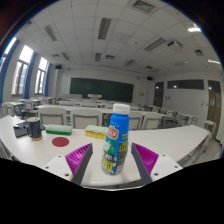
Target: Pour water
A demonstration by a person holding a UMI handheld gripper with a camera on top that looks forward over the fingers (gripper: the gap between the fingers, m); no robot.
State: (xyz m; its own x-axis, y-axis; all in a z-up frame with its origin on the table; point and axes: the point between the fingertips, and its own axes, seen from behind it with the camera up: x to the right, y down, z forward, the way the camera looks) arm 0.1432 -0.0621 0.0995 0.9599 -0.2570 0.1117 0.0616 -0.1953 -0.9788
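Item: gripper [112, 160], fingers set fairly wide, magenta pads [79, 160] at either side of a bottle [118, 138]. Whether both pads press the bottle cannot be told; a sliver of gap seems to show at the left pad.

Item: bottle, upright, blue-and-white label, white cap on, standing between the fingers at 12 o'clock from the fingertips, apparently resting on the white table [170, 140]. Contents hidden by label; fill level not readable.

Item: red round mat or coaster [61, 142], on the table at 10 o'clock from the fingers. No open cup clearly identifiable as a receiver.

Item: green flat box [58, 130], dark object [31, 127], yellow-green box [96, 131], further off at 10 to 11 o'clock.

Risks, as judgement: cap on, so tilting now yields nothing. Off-centre grasp likely to knock or twist the bottle. Smooth label liable to slip under a loose hold. Pouring without a located receiver likely to wet the table.
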